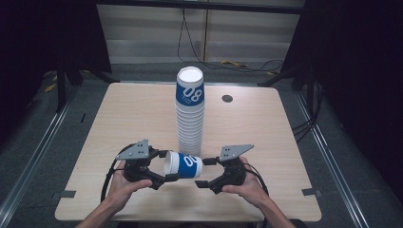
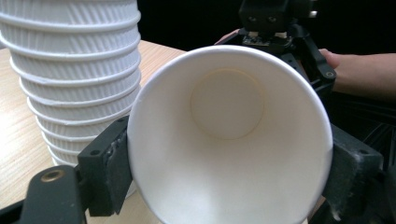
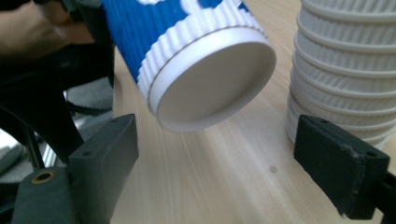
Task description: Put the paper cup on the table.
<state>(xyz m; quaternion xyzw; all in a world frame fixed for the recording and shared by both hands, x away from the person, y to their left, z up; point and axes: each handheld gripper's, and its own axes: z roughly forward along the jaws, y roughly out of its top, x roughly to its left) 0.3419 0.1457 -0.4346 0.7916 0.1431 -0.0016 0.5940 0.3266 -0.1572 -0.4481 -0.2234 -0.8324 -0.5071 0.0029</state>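
High view: cup (image 1: 184, 164) lies sideways, mouth leftward.

This looks like a lab or recording studio set up for handling trials rather than a home or shop. A lone pale wooden square table (image 1: 142, 114) with a round cable grommet (image 1: 227, 98) stands on a grey carpeted floor (image 1: 43, 133), flanked by black curtains (image 1: 361, 71) and metal floor rails (image 1: 33, 161). Black cables (image 1: 190, 42) trail along a plain grey panelled back wall (image 1: 142, 33), and grey tape marks (image 1: 63, 194) sit at the table's near corners.
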